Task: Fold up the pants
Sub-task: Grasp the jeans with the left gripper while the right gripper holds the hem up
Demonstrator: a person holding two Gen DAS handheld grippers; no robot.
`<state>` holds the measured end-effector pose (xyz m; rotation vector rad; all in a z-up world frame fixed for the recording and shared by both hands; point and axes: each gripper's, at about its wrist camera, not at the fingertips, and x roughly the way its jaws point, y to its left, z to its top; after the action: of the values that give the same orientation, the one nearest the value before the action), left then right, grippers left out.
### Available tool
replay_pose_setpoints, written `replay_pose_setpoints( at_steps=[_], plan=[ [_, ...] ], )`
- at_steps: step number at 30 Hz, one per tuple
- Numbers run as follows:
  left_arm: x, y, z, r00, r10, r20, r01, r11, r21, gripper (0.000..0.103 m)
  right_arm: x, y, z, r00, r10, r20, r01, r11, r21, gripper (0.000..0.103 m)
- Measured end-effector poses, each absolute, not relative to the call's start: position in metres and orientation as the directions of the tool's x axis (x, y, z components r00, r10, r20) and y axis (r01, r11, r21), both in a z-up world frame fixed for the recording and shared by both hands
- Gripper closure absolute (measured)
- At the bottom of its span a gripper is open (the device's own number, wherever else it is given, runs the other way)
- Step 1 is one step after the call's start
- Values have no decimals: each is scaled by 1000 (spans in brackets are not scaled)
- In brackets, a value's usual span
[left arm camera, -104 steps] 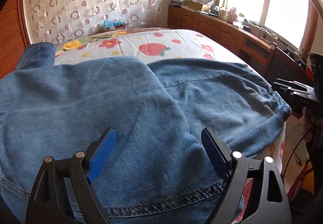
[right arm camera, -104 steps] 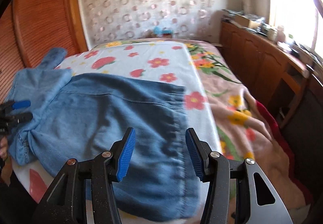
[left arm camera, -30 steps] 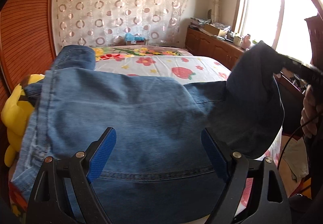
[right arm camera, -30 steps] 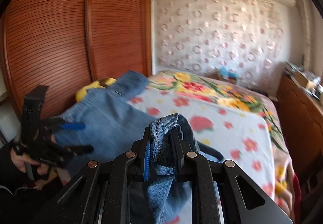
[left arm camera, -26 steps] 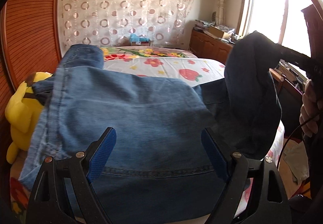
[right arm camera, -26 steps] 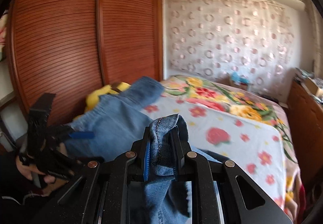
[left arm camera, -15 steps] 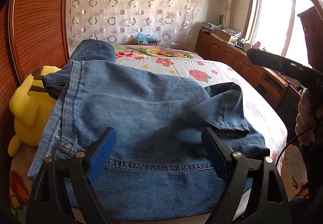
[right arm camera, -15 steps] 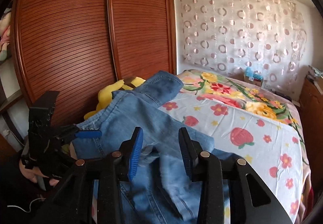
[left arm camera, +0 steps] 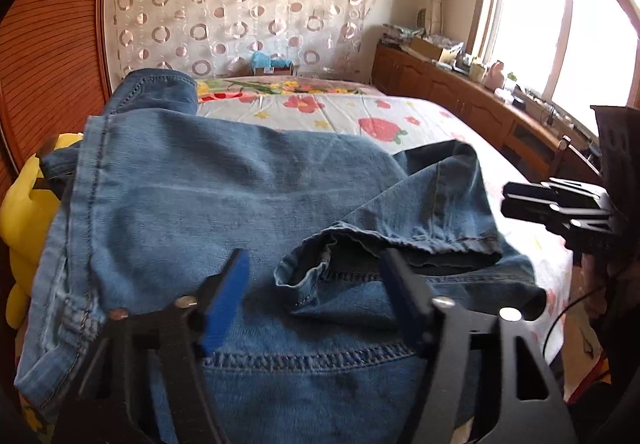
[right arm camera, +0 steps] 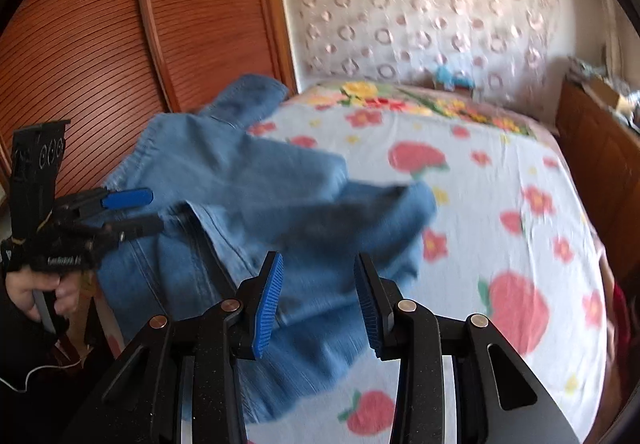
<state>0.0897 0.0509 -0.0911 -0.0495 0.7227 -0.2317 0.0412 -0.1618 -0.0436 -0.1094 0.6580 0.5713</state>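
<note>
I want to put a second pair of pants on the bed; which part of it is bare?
The bare part is the flowered sheet between the jeans and the wooden cabinets, reaching back to the curtain. The wardrobe side is crowded: the jeans cover it, with a yellow plush toy at their edge.

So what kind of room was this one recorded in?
Most likely a home bedroom: the jeans lie on a bed with a floral sheet, a slatted wooden wardrobe stands alongside, and a yellow plush toy sits at the edge.
</note>
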Motion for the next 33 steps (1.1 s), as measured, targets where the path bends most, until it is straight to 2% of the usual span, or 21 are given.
replay_pose_setpoints(
  at_steps=[2, 5, 10, 12, 14, 20, 21, 22, 23, 25, 33],
  plan=[
    [93, 49, -95, 716, -227, -660, 193, 973, -124, 48, 39, -163, -47, 633, 467, -617, -524, 845, 102, 65],
    [98, 46, -105, 689, -202, -696, 184, 978, -101, 48, 35, -163, -50, 613, 481, -627, -521, 842, 136, 64],
    [99, 48, -113, 681, -205, -703, 186, 977, -105, 50, 41, -159, -50, 578, 501, -644, -525, 833, 177, 64],
    [99, 48, -112, 684, -197, -702, 185, 978, -93, 56, 50, -156, -54, 562, 510, -651, -526, 828, 195, 64],
    [99, 48, -111, 685, -201, -701, 190, 977, -95, 68, 59, -152, -58, 537, 530, -657, -532, 817, 224, 64],
    [100, 46, -113, 684, -214, -697, 206, 974, -96, 81, 74, -147, -70, 472, 548, -691, -547, 796, 257, 64],
    [100, 45, -113, 686, -218, -695, 209, 973, -99, 84, 75, -148, -70, 475, 552, -686, -551, 794, 257, 68],
    [99, 44, -112, 685, -229, -692, 218, 970, -106, 92, 75, -148, -68, 480, 556, -678, -556, 791, 255, 88],
    [98, 43, -111, 688, -234, -687, 222, 969, -107, 93, 76, -147, -67, 485, 560, -672, -561, 788, 252, 93],
    [94, 42, -103, 705, -234, -670, 224, 969, -103, 94, 72, -151, -60, 513, 567, -645, -573, 785, 234, 98],
    [57, 32, -18, 794, -328, -511, 301, 944, -138, 94, 65, -168, 27, 668, 556, -494, -590, 800, 103, 100]
  ],
)
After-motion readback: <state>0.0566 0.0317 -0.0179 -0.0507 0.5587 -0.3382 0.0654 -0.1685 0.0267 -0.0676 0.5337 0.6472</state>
